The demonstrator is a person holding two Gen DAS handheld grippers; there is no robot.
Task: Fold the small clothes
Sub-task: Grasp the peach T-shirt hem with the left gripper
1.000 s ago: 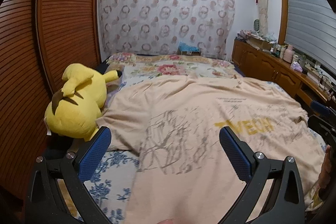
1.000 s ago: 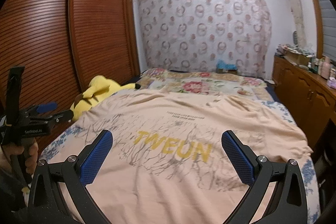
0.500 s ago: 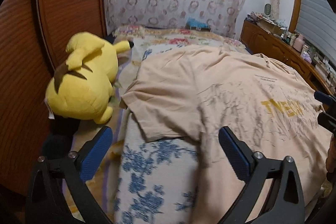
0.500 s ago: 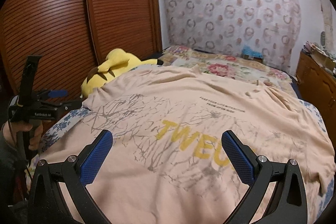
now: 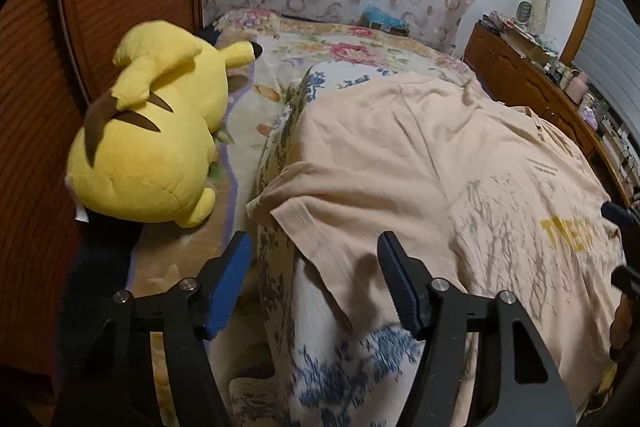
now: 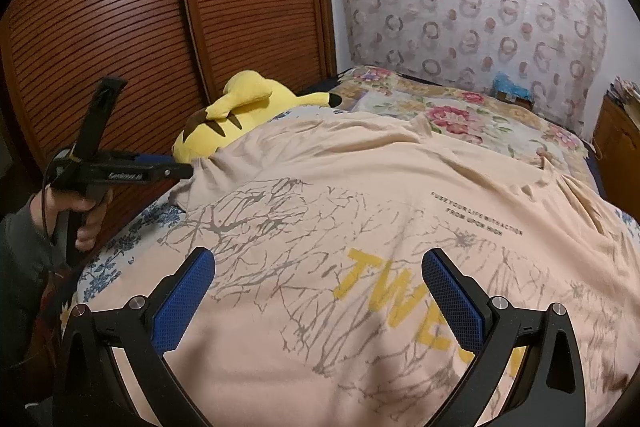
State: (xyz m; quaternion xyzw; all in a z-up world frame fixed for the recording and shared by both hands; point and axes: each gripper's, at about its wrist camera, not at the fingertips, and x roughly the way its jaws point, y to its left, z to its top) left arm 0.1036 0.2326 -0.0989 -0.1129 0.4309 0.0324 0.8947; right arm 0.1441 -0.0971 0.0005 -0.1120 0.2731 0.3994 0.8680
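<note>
Reaching for a sleeve: the peach T-shirt (image 6: 360,211) lies spread, unfolded, print up, on the bed (image 5: 320,379).
Its collar points toward 1 o'clock, long axis hem to collar. Left tool (image 5: 314,281), jaws narrowing but apart, straddles the sleeve hem ungripped; right tool (image 6: 318,293) hovers wide apart. All folding remains.

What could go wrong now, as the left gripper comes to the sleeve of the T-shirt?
The left gripper, whose jaws have just been closing, has the sleeve edge between open pads; it may also pinch the floral quilt beneath. Lifting one side alone could drag the T-shirt askew. The yellow plush toy lies close by.
</note>
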